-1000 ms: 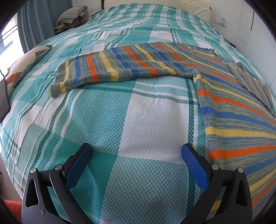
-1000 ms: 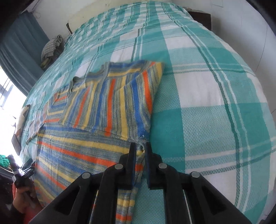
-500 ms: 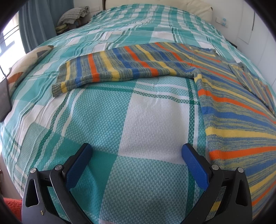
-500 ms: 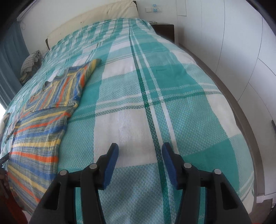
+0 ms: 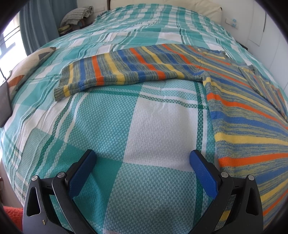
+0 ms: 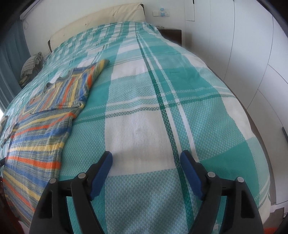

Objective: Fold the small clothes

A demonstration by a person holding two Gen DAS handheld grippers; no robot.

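Observation:
A striped knit sweater (image 5: 248,115) in blue, orange and yellow lies flat on the bed. Its left sleeve (image 5: 115,72) stretches out to the left. Its right sleeve (image 6: 72,90) is folded over the body. In the right wrist view the sweater (image 6: 36,136) lies to the left. My left gripper (image 5: 143,158) is open and empty, low over the bedspread just left of the sweater's hem. My right gripper (image 6: 146,159) is open and empty over bare bedspread to the right of the sweater.
The bed carries a teal and white plaid spread (image 5: 144,117). A patterned pillow (image 5: 23,72) and a dark tablet (image 5: 4,104) lie at the left edge. Folded cloth (image 5: 77,16) sits by the curtain. White wardrobe doors (image 6: 252,54) and a nightstand (image 6: 171,34) stand on the right.
My right gripper let go of the folded sleeve, opened and swung right, away from the sweater. My left gripper stayed open and barely moved.

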